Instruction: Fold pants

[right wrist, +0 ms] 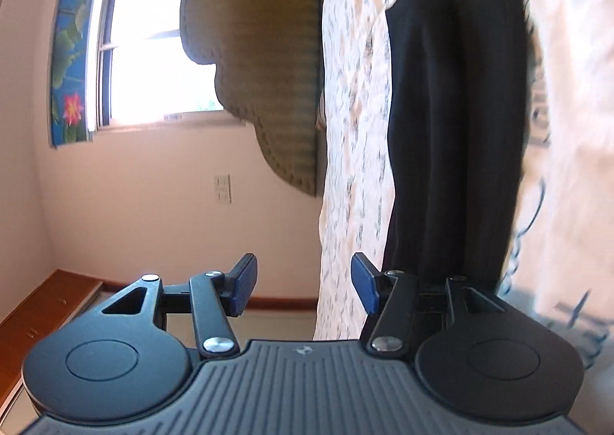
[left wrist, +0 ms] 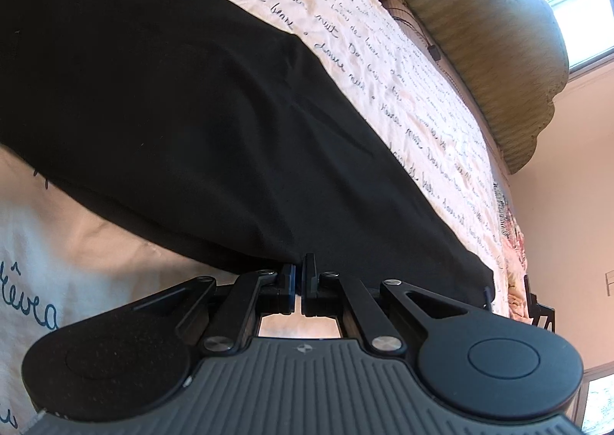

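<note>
The left gripper is clenched, its fingers pressed together at the near edge of the black pants, whether pinching cloth is hard to tell. The right gripper stands released, its blue pads holding nothing, the pants just beside its right finger. The pants lie flat on the script-printed bedspread, long axis running away from both grippers toward the padded headboard; their far end is cut off in the left view and blurred in the right.
</note>
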Available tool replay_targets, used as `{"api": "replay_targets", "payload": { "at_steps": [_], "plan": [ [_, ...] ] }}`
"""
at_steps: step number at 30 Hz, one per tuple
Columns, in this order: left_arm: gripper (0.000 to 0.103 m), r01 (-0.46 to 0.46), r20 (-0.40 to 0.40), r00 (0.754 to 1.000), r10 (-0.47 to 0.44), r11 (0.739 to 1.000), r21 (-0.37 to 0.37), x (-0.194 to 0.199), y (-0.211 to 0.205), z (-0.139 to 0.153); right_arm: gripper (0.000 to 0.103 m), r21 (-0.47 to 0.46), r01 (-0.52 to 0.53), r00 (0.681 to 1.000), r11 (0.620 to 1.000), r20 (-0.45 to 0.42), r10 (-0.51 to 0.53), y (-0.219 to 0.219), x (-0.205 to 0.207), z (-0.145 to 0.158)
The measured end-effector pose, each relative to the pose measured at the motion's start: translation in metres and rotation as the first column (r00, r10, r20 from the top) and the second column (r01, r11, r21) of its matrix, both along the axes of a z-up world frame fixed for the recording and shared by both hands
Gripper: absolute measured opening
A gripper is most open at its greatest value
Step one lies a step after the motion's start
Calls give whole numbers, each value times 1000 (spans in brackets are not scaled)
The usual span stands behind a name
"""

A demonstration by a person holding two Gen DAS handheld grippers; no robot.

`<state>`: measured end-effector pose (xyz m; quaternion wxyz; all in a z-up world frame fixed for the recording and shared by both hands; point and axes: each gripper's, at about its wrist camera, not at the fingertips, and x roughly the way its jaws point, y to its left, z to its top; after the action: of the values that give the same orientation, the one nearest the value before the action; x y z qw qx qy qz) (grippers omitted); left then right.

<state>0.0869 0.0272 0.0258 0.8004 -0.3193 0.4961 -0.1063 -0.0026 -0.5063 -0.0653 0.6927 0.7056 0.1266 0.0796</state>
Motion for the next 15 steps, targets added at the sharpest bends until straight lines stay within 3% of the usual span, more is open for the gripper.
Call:
{"api": "replay_targets", "payload": {
  "at_steps": [3, 8, 10, 13, 15],
  "plan": [
    [1, -5, -8, 1000, 5, 1000, 3, 2, 0, -3, 59, -32, -84, 996, 996, -43, 82, 14, 5, 0],
    [1, -3, -11, 1000, 3, 1000, 6, 5, 1, -7, 59, -274, -127, 979, 953, -189, 76, 16, 7, 21],
    [1, -4, -11, 1000, 4, 1000, 4, 6, 2, -8, 59, -279, -160, 963, 947, -255, 88, 12, 11, 23],
    [1, -9, -13, 1000, 9, 1000, -2, 7, 3, -10, 62, -240, -254, 944, 937, -273, 186, 22, 20, 21],
    [1, -10, -12, 1000, 10, 1000, -3, 4, 5, -11, 73, -252, -337, 919, 907, -296, 259, 37, 25, 24]
  ]
}}
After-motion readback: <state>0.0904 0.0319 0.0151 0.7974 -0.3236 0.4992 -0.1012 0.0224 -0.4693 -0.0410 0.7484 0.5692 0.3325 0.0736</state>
